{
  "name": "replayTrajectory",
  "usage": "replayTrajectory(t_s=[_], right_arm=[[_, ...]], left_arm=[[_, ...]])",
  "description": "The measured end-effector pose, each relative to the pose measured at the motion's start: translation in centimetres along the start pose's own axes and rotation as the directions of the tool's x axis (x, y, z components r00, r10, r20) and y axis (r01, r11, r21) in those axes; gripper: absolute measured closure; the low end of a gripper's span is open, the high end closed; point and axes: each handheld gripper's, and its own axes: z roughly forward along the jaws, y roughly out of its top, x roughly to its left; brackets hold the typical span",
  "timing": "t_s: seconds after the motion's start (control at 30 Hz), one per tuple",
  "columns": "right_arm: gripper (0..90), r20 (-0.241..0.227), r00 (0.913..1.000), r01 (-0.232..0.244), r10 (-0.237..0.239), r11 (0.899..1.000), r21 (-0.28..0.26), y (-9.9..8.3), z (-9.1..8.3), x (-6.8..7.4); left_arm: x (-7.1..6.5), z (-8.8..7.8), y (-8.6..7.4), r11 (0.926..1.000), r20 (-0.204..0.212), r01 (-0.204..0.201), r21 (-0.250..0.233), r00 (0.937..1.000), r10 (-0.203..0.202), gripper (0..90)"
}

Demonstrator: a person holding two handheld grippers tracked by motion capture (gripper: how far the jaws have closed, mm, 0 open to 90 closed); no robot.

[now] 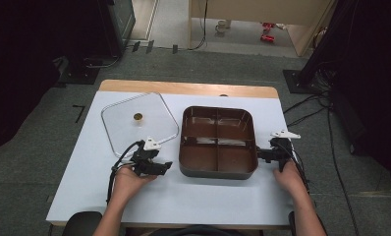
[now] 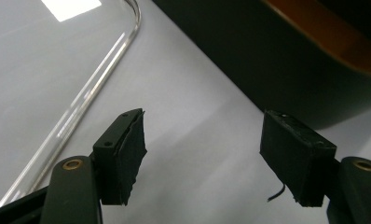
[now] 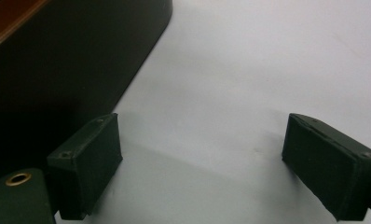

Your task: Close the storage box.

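A brown tray (image 1: 217,173) with four compartments and a dark outer wall stands in the middle of the white table (image 1: 193,201). A clear square lid (image 1: 154,110) with a brass knob (image 1: 138,116) lies flat to its left. My left gripper (image 1: 168,166) hovers between lid and tray, pointing at the tray's left side. In the left gripper view it (image 2: 202,154) is open over bare table, with the lid's rim (image 2: 95,79) to the left and the tray wall (image 2: 277,60) ahead. My right gripper (image 1: 259,153) is at the tray's right side, open (image 3: 202,163), beside the tray wall (image 3: 72,60).
The table has a wooden strip (image 1: 188,88) along its far edge. Grey carpet surrounds it, with cables (image 1: 311,115) on the floor at the right and dark equipment stands (image 1: 85,69) at the back left. Bare white surface lies in front of the tray.
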Motion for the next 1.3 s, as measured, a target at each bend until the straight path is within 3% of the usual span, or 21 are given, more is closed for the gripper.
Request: replayTrajectory(t_s=[0.2,0.3,0.57,0.8,1.13,1.3], right_arm=[[11.1,0.000,1.0000,0.000,0.000,1.000,0.000,0.0,0.0,0.0],[11.1,0.000,1.0000,0.000,0.000,1.000,0.001,0.0,0.0,0.0],[11.1,0.000,1.0000,0.000,0.000,1.000,0.000,0.0,0.0,0.0],[11.1,0.000,1.0000,0.001,-0.001,1.000,0.001,0.0,0.0,0.0],[11.1,0.000,1.0000,0.001,-0.001,1.000,0.001,0.0,0.0,0.0],[11.1,0.000,1.0000,0.001,-0.001,1.000,0.000,0.0,0.0,0.0]], left_arm=[[0.9,0.5,0.9,0.9998,-0.001,-0.009,-0.020,1.0000,0.009,30.5],[1.4,0.5,1.3,0.9990,0.004,0.013,-0.042,0.9999,-0.013,32.6],[2.0,0.8,2.3,0.9993,0.018,0.011,-0.035,0.9998,-0.011,33.2],[3.0,1.1,3.2,0.9993,0.031,0.033,-0.014,0.9990,-0.033,33.3],[4.2,0.6,4.4,0.9989,0.009,0.045,-0.014,0.9989,-0.045,32.0],[5.4,-0.2,4.6,0.9965,-0.018,0.074,-0.037,0.9970,-0.075,31.8]])
